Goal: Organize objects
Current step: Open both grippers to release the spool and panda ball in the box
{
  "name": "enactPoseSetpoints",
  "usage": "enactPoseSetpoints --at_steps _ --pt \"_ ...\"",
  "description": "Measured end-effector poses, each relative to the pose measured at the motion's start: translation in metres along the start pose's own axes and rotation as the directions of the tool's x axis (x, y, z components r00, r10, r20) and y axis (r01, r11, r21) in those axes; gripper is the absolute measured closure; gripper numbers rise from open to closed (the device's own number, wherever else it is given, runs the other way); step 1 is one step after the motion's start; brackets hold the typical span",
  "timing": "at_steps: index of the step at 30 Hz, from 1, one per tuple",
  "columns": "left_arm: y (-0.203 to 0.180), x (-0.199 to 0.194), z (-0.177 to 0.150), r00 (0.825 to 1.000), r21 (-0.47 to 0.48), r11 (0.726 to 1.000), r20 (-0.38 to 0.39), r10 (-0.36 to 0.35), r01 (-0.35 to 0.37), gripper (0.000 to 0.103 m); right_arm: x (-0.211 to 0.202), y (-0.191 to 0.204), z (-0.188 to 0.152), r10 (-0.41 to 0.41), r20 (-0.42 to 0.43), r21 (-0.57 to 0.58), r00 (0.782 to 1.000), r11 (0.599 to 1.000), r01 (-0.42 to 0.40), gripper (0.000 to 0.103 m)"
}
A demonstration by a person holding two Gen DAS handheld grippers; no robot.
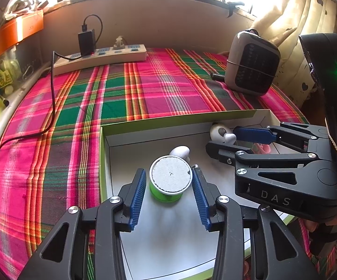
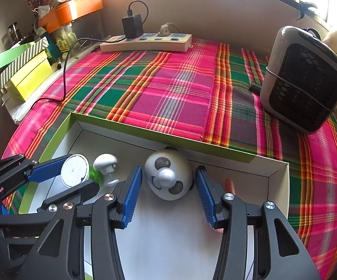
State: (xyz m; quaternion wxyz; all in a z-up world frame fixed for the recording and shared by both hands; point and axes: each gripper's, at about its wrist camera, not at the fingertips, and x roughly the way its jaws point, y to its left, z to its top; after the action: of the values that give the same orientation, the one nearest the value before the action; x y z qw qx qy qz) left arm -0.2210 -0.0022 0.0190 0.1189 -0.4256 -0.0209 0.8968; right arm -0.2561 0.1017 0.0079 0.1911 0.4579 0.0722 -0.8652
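**Cup and panda sat between spread grippers**

In the white box [image 1: 145,137], the green cup [image 1: 170,179] stood upright between the left gripper [image 1: 170,196], spread, not touching. The right gripper [image 2: 168,193], also spread, framed the panda toy [image 2: 168,175] against the far wall.

The only lettering I can read is "DAS", in pale capitals along the black body of the right gripper [image 1: 222,138], seen from the left wrist view. The orange box [image 2: 75,9] up on the shelf has a small pale mark on its front, and the green sticker [image 1: 4,78] carries printing, but both are too small to read.
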Motion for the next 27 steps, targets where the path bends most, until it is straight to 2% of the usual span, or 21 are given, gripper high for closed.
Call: enactPoseSetpoints --at_steps 8,27 --pt "0.002 -0.004 -0.002 1.000 -0.004 1.000 0.009 0.011 -0.011 0.061 -0.005 0.000 0.000 -0.006 0.010 0.004 1.000 1.000 0.006 0.052" --pt "0.001 -0.060 -0.023 0.997 -0.017 1.000 0.071 0.011 -0.010 0.060 -0.049 0.004 -0.017 -0.026 0.082 0.035 0.996 0.999 0.023 0.051"
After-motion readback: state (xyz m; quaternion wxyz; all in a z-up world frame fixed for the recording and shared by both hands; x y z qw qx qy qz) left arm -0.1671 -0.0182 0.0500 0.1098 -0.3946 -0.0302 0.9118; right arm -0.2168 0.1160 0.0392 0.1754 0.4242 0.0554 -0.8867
